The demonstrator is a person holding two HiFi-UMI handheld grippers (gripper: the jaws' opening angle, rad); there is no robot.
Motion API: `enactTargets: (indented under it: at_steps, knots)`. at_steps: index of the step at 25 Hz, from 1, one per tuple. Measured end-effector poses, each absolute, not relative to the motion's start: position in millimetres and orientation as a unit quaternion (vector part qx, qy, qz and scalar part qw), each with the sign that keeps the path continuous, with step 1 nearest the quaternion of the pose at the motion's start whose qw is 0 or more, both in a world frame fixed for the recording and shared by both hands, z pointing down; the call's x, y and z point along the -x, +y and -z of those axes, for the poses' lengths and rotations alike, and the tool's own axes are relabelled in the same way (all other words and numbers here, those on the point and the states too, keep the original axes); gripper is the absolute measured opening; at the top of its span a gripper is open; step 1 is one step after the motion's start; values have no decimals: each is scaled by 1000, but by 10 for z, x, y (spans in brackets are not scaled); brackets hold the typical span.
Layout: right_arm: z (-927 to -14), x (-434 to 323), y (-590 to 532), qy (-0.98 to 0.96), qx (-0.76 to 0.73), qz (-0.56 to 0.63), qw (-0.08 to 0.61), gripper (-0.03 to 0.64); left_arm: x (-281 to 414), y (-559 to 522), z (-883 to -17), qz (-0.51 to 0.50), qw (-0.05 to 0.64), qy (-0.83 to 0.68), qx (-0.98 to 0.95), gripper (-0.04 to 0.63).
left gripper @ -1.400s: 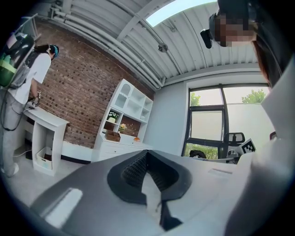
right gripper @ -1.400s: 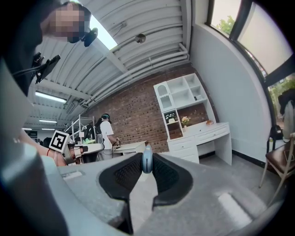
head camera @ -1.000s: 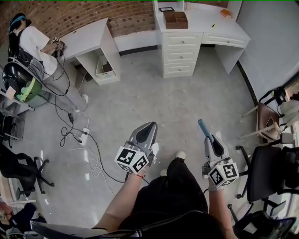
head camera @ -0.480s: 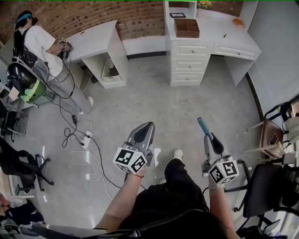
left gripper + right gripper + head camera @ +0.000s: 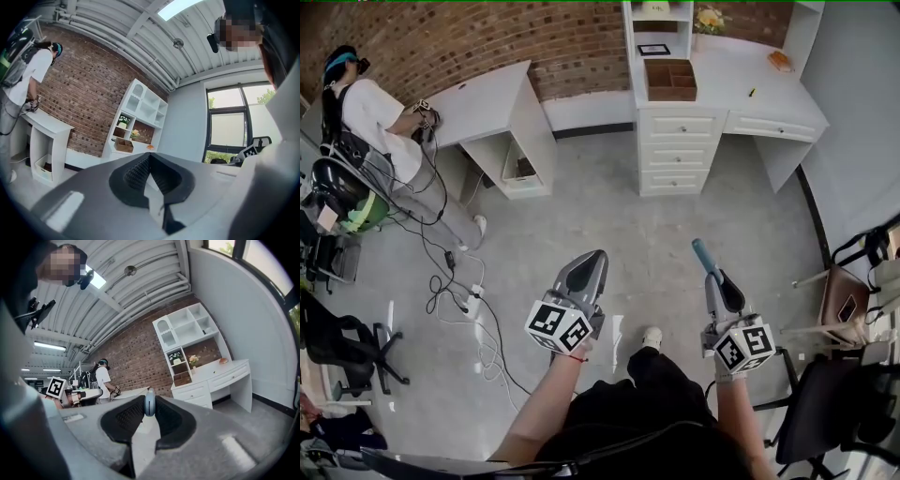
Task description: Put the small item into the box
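Only print in view: black/white square markers on the cube of each gripper, no legible words. L gripper (image 5: pixel 594 257) held level over the grey floor, near, left of the person's legs; jaws closed tip to tip, nothing between them. R gripper (image 5: pixel 713 277) also level, right of the legs; jaws clamped on the small item (image 5: pixel 149 408), a thin pale-blue piece standing up between the pads and poking out past the tips. Box (image 5: pixel 670 80): brown wood, open top w/ compartments, sits on the white desk (image 5: pixel 769 89) at the far wall, right of centre, well apart from both grippers. Flowers (image 5: pixel 709 19) and a small dark frame (image 5: pixel 654 49) stand behind the box; an orange object (image 5: pixel 781 61) lies further right on the desk. Second person (image 5: pixel 370 108) stands at the far-left desk. Vs. a second ago: white desk and box sit lower in the head view, i.e. nearer; flowers have come into view at the top edge; both grippers keep the same pose ahead of the body, R grip on the item unchanged.
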State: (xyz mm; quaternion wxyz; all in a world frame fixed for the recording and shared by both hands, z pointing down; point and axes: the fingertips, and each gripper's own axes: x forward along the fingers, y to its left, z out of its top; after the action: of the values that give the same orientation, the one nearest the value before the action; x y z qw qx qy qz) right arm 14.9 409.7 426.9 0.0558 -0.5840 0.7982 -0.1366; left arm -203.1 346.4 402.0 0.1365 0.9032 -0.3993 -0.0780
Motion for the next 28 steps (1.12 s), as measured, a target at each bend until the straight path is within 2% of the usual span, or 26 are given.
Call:
enactTargets:
  at_steps: [18,28]
  knots:
    - [-4292,-770,3107,810,568,132,61,69,1367,2600,-3967,80,120,-404,-903,3]
    - [-4275,-846,2798,814,561,134,59,69,1277,2283,-3845,83,112,-411,-901,3]
